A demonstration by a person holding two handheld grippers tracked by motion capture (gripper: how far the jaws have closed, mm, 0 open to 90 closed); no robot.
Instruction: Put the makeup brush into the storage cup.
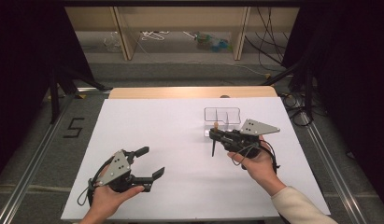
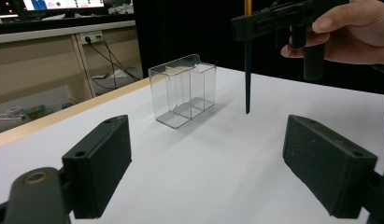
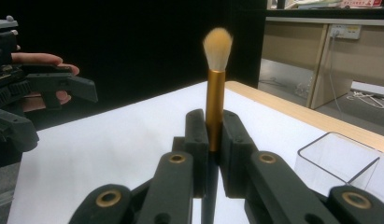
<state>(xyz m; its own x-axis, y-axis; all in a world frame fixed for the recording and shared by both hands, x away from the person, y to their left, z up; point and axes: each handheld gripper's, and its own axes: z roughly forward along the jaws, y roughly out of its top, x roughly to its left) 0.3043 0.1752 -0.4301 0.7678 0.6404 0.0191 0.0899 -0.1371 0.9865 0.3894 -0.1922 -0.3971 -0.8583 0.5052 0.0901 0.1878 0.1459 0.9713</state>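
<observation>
Jaws of right gripper (image 1: 216, 135) clamped on upright brush (image 3: 215, 100) beside clear box (image 1: 222, 115); left gripper (image 1: 147, 162) wide, on open white tabletop (image 1: 171, 140).

Setting: laboratory or recording studio, not a home; evidence taken around the table (image 1: 133, 140), a wooden top under a white sheet; black curtains hang to either side of it; metal floor rails (image 1: 35, 154) run along both its flanks; a taped numeral 5 (image 1: 74, 127) marks the carpet left of it; beyond its far edge stand plain wooden benches (image 1: 180, 18) with loose cables (image 1: 269, 42) and a wall socket (image 2: 90, 37); a lit monitor (image 2: 63, 4) sits farther behind
</observation>
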